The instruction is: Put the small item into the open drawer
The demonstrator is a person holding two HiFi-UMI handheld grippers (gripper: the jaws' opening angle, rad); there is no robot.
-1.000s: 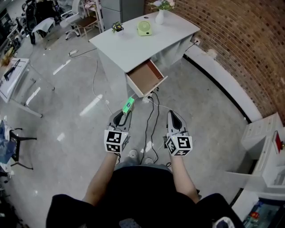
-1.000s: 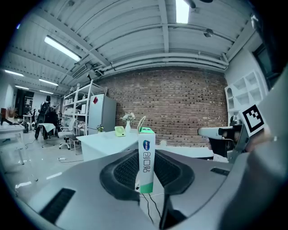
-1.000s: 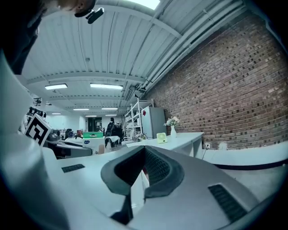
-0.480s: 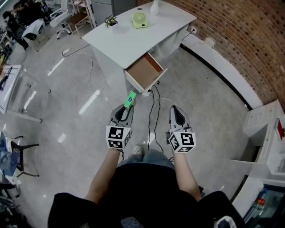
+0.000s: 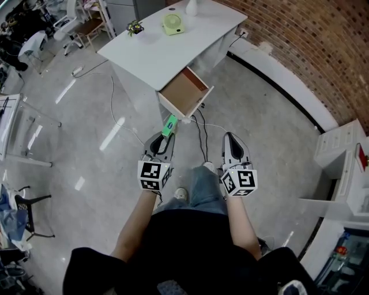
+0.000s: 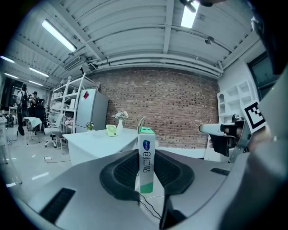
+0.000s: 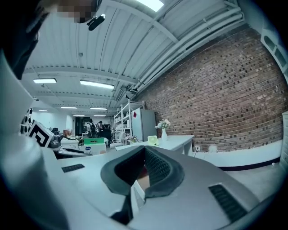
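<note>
My left gripper [image 5: 164, 137] is shut on a small green and white box [image 5: 169, 124], which stands upright between the pads in the left gripper view, box [image 6: 146, 161]. It hangs over the floor just short of the open wooden drawer [image 5: 183, 93] pulled out of the white desk [image 5: 155, 55]. In the left gripper view the desk [image 6: 96, 140] lies ahead to the left. My right gripper [image 5: 231, 140] is level with the left one, shut, with nothing held; its jaws meet at the tips in the right gripper view, right gripper [image 7: 144, 150].
On the desk stand a green fan [image 5: 171, 23], a white vase [image 5: 191, 7] and a small plant [image 5: 135, 26]. Black cables [image 5: 202, 135] trail on the floor under the drawer. A brick wall runs along the right, with a white shelf unit [image 5: 346, 167] near it.
The desk and drawer have slid left and nearer in the head view as the person steps forward. Both grippers keep their pose, the box still in the left one.
</note>
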